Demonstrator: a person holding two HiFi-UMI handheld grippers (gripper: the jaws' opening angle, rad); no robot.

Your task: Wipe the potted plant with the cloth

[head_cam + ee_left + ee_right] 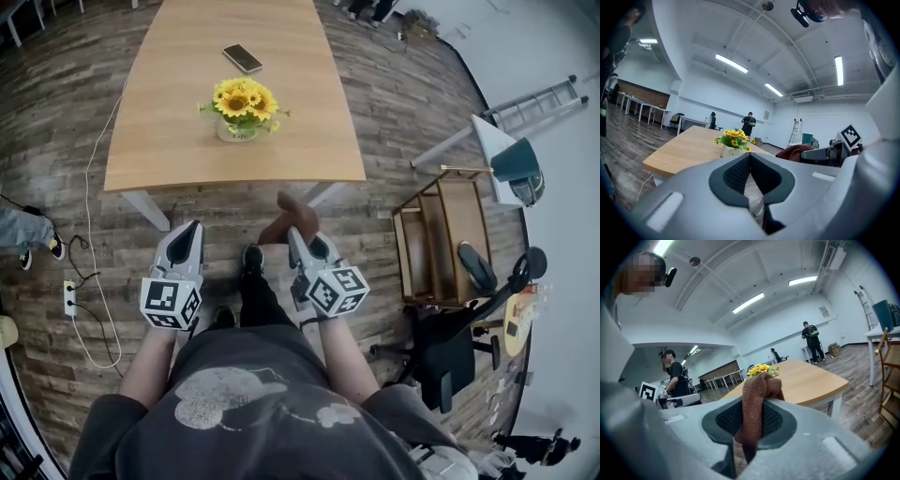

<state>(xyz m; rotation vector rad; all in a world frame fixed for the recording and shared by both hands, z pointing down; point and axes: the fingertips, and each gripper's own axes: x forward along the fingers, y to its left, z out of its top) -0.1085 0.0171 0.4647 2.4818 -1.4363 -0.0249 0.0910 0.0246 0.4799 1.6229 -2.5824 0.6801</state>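
The tabletop [159,141] offers free passage left and right of the potted plant [244,108], which stands at the middle near the near edge. A phone [242,58] lies well beyond it on the far side. The floor before the near edge is open, bounded by a wooden rack [461,220] on the right and a trailing cable [89,202] on the left.

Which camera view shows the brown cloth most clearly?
The right gripper view: the cloth stands large and sharp, pinched between the jaws of the right tongs. The head view shows it only as a small brown bundle at those tongs' tip; the left gripper view shows just a small brown part, right of centre.
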